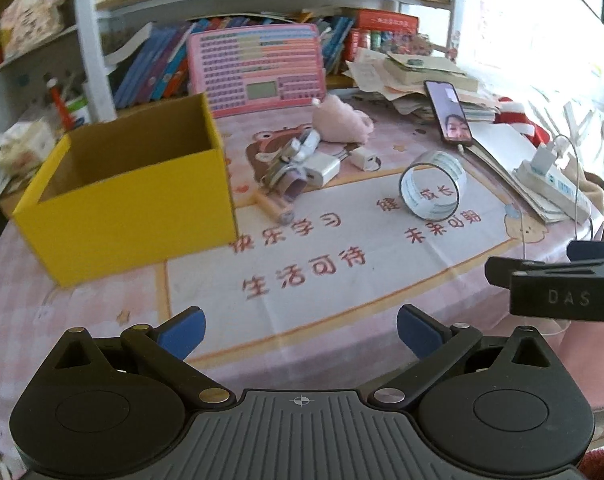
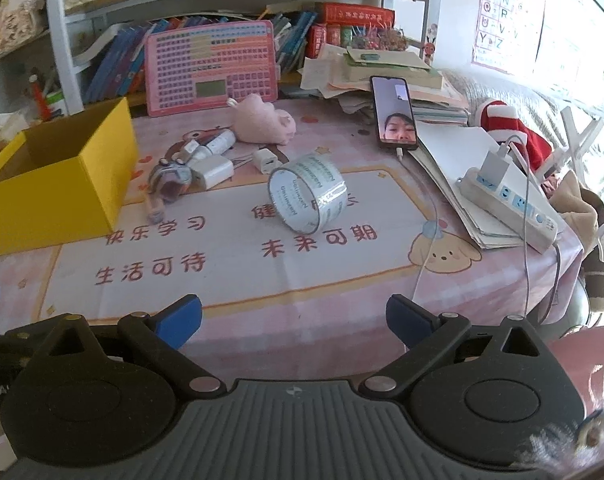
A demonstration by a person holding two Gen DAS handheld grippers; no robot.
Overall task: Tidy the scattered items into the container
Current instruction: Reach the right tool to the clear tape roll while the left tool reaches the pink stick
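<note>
A yellow cardboard box [image 1: 138, 204] [image 2: 58, 184] stands open and empty at the left of the table. Beside it lies a heap: a white charger block [image 1: 323, 168] [image 2: 214, 171], a small white plug [image 1: 364, 157] [image 2: 265, 160], a grey-purple clip-like item [image 1: 286, 178] [image 2: 170, 182] and a wooden stick [image 1: 274, 208] [image 2: 155, 208]. A pink plush [image 1: 340, 120] [image 2: 262, 118] lies behind them. A clear tape roll [image 1: 432, 188] [image 2: 308, 196] rests on its side mid-table. My left gripper [image 1: 301, 334] and right gripper [image 2: 294, 322] hover open near the front edge, holding nothing.
A phone [image 1: 448, 112] [image 2: 394, 112] leans on stacked papers at the back right. A power strip [image 1: 554, 188] [image 2: 510, 200] with cables lies on papers at the right. A pink keyboard toy [image 1: 258, 68] and books fill the shelf behind. The right gripper's body [image 1: 558, 284] shows at the left view's right edge.
</note>
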